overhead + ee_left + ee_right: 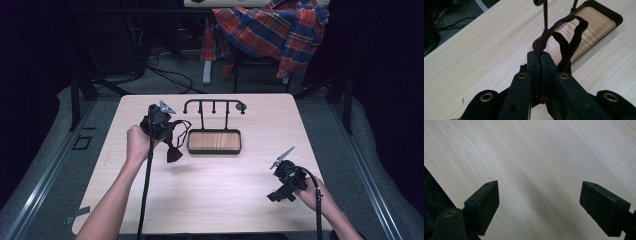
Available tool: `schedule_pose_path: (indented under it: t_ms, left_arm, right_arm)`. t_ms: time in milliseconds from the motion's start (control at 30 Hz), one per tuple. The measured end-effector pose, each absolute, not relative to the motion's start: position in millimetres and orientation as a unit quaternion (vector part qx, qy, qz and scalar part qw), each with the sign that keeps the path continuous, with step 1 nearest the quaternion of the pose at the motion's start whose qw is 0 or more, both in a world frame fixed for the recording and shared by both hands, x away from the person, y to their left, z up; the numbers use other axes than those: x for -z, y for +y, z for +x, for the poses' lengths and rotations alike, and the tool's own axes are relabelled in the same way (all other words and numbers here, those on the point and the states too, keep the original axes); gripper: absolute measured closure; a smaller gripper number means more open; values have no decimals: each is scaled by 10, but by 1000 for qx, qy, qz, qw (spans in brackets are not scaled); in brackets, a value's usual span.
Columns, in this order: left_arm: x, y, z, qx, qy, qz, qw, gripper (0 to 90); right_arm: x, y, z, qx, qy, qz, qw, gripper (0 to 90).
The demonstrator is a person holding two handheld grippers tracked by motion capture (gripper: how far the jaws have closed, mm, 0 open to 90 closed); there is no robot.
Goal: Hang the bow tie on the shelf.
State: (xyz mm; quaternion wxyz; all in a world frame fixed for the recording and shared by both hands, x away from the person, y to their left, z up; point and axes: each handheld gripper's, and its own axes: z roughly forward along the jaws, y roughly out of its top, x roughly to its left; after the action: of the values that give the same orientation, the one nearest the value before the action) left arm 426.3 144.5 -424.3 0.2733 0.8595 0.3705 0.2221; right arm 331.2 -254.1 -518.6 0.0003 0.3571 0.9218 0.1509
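Observation:
My left gripper (161,125) hovers over the table's left half, just left of a black hook stand (214,102) with a wood-floored tray (214,151). Its jaws are shut on a dark maroon strap (175,150), which loops out toward the tray and dangles below. In the left gripper view, my left gripper (540,58) pinches the strap (571,37), and the loop arches in front of the tray (616,17) and one stand post (545,15). My right gripper (279,194) sits low near the table's front right, open. In the right gripper view, my right gripper (540,205) has bare wood between its wide-set pads.
The light wooden table (225,190) has free room in the middle and front. Behind its far edge, a plaid shirt (272,27) hangs over a chair, and cables (165,70) lie on the floor. Grey matting borders both sides.

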Motion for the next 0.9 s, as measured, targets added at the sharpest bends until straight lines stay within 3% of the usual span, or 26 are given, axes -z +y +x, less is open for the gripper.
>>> schedule_pose_path:
  t_ms: [900]
  left_arm:
    - [3902,1250,4383,-249,343,858,289,876]
  right_arm:
    - [5178,-2554,3302,-153,918,366,0,159]
